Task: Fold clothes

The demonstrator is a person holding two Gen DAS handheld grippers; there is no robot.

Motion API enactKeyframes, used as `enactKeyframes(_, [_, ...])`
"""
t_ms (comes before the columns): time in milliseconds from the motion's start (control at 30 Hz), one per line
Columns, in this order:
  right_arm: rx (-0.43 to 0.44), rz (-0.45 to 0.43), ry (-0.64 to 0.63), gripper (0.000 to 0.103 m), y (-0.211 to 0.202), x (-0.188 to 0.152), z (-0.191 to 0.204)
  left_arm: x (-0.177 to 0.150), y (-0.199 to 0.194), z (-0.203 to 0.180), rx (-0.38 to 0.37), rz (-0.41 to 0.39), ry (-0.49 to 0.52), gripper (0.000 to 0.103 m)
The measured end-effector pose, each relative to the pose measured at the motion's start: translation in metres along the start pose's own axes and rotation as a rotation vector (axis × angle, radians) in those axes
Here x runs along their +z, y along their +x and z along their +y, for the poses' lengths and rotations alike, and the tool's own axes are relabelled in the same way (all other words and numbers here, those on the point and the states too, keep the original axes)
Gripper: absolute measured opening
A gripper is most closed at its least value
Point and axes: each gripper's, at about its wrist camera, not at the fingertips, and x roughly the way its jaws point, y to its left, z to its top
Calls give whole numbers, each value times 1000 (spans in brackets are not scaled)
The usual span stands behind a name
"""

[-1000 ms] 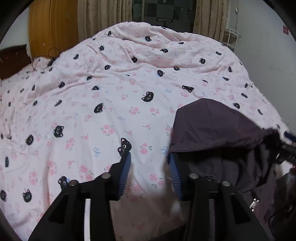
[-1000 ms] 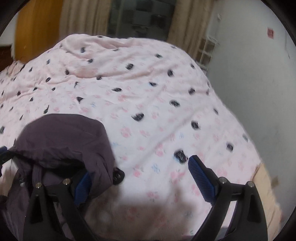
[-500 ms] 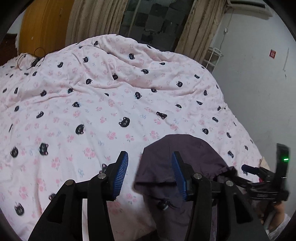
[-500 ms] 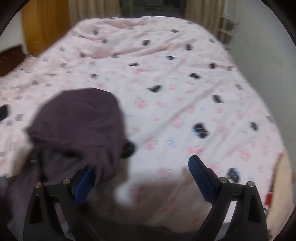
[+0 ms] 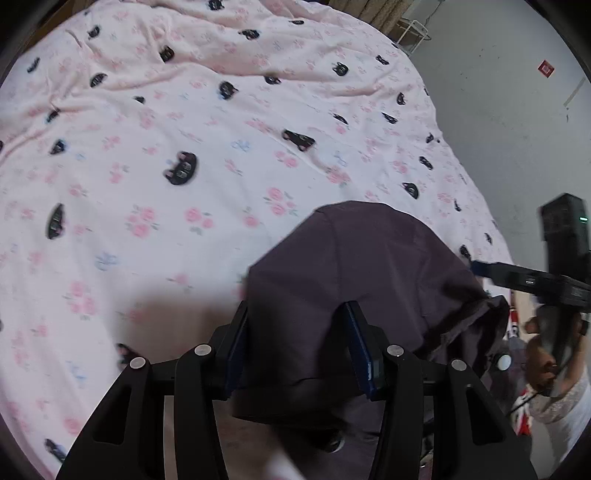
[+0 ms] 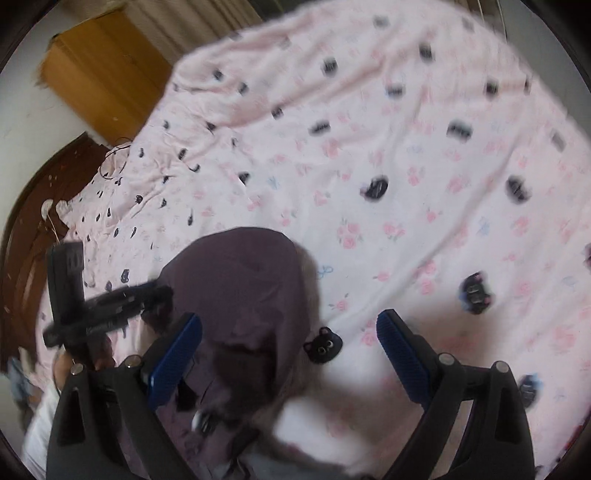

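A dark purple garment point(image 5: 369, 258) lies bunched in a mound on the pink cat-print bed cover point(image 5: 184, 147). My left gripper point(image 5: 295, 306) points down at its near edge. The cloth fills the gap between the blue pads, which stand apart and do not visibly press it. In the right wrist view the same garment point(image 6: 240, 277) sits at lower left. My right gripper point(image 6: 290, 315) is wide open, with its left finger over the cloth and its right finger over the bare bed cover point(image 6: 406, 147). The garment's lower part is hidden behind both grippers.
A wooden cabinet point(image 6: 103, 74) and a dark headboard point(image 6: 29, 221) stand beyond the bed's far left side. A grey wall point(image 5: 498, 110) and a white rack point(image 5: 410, 33) flank its right side. A person's hand point(image 5: 543, 362) holds the right tool. Broad cover stretches beyond the garment.
Both grippers tipped downward and swung across the bed. The garment, earlier right of the left fingers, now sits between them. Neither gripper's opening changed visibly.
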Motion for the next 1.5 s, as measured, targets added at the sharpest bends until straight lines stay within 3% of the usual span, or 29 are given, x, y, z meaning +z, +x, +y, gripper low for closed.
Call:
enactKeyframes(100, [62, 89, 75, 92, 32, 5, -13, -1, 8, -1, -18, 5, -24, 44])
enactKeyframes(133, [78, 106, 65, 73, 38, 5, -12, -1, 9, -1, -20, 4, -30, 43])
enactKeyframes(167, [91, 122, 49, 46, 44, 5, -10, 0, 9, -1, -22, 3, -35, 39])
enactKeyframes(200, [105, 137, 33, 35, 49, 6, -8, 1, 10, 0, -22, 1, -41, 35])
enactKeyframes(233, [92, 141, 14, 24, 52, 6, -5, 1, 10, 1, -22, 0, -48, 22])
enactKeyframes(333, [61, 123, -40, 10, 52, 7, 6, 3, 10, 4, -34, -2, -62, 7])
enactKeyframes(400, [50, 98, -72, 6, 47, 9, 15, 2, 3, 4, -13, -20, -72, 3])
enactKeyframes(500, [33, 50, -158, 5, 37, 11, 35, -2, -17, 8, -8, -77, -100, 2])
enactKeyframes(633, [72, -12, -255, 4, 23, 17, 64, -12, -72, 13, 7, -223, -127, 2])
enactKeyframes(767, [80, -12, -307, 4, 35, 26, 87, -21, -109, 16, 99, -318, -115, 2])
enactKeyframes(900, [-39, 41, -325, 5, 67, 30, 92, -21, -86, 27, 186, -249, -124, 2])
enactKeyframes(933, [-81, 49, -317, 7, 72, 29, 88, -23, -80, 33, 210, -232, -138, 2])
enactKeyframes(1000, [-158, 57, -296, 31, 79, 28, 77, -26, -70, 47, 237, -206, -180, 2])
enactKeyframes(1033, [-196, 62, -285, 49, 82, 28, 72, -30, -69, 52, 242, -206, -198, 2])
enactKeyframes(1067, [-214, 48, -270, 58, 79, 28, 65, -33, -67, 57, 246, -206, -215, 2])
enactKeyframes(1100, [-226, 31, -254, 59, 75, 28, 59, -35, -69, 59, 244, -211, -218, 2])
enactKeyframes(1233, [-186, 4, -220, 59, 54, 33, 46, -36, -76, 54, 223, -223, -196, 2])
enactKeyframes(1333, [-148, -25, -231, 59, 36, 32, 49, -32, -83, 38, 157, -233, -167, 2])
enactKeyframes(1433, [-62, -73, -257, 59, 17, 26, 68, -28, -81, 14, 123, -222, -108, 2])
enactKeyframes(1500, [47, -88, -272, 59, 8, 19, 81, -28, -75, -2, 131, -208, -65, 2])
